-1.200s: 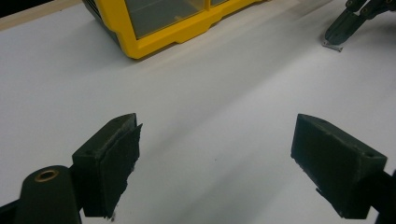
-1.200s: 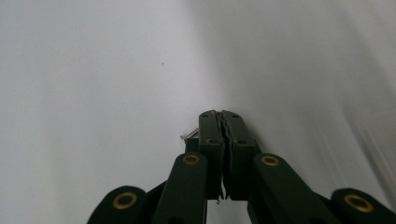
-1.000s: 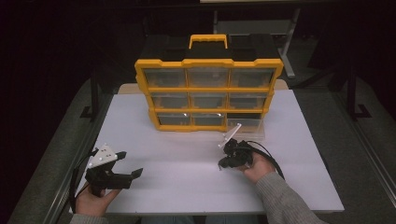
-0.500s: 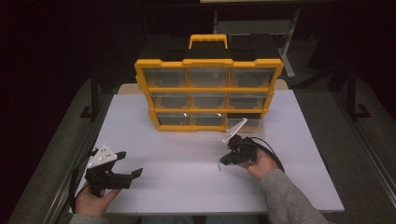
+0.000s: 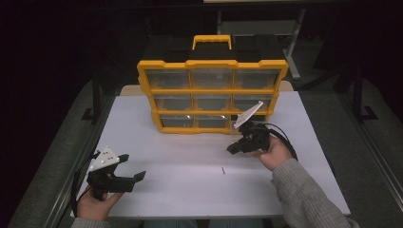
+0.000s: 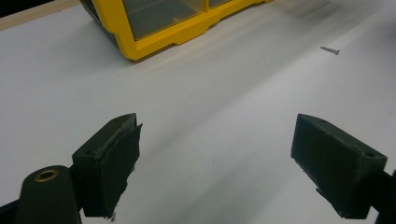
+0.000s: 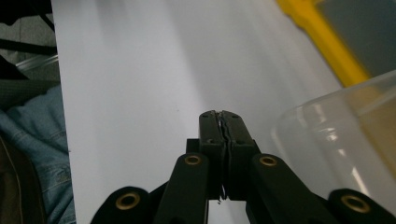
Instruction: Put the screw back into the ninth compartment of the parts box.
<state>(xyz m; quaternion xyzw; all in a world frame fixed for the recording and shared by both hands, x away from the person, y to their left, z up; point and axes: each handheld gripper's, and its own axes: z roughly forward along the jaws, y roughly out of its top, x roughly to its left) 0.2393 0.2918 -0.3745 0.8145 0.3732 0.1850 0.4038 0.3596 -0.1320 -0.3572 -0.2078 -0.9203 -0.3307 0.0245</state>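
The right claw (image 5: 234,148) has its jaws pressed together on nothing that I can make out, though a thin sliver seems to show at their seam in the right gripper view (too small to name). It hangs just in front of the yellow organizer (image 5: 212,95), near its bottom-right drawer (image 5: 247,121), whose clear wall looms beside the jaws. The left claw (image 5: 127,167) rests low at the near left of the white counter (image 5: 190,190), jaws wide apart and empty. A small screw (image 5: 223,170) lies alone on the counter between the two claws. This looks like sorting at the drawer; next, likely, open the right claw and go for the screw.
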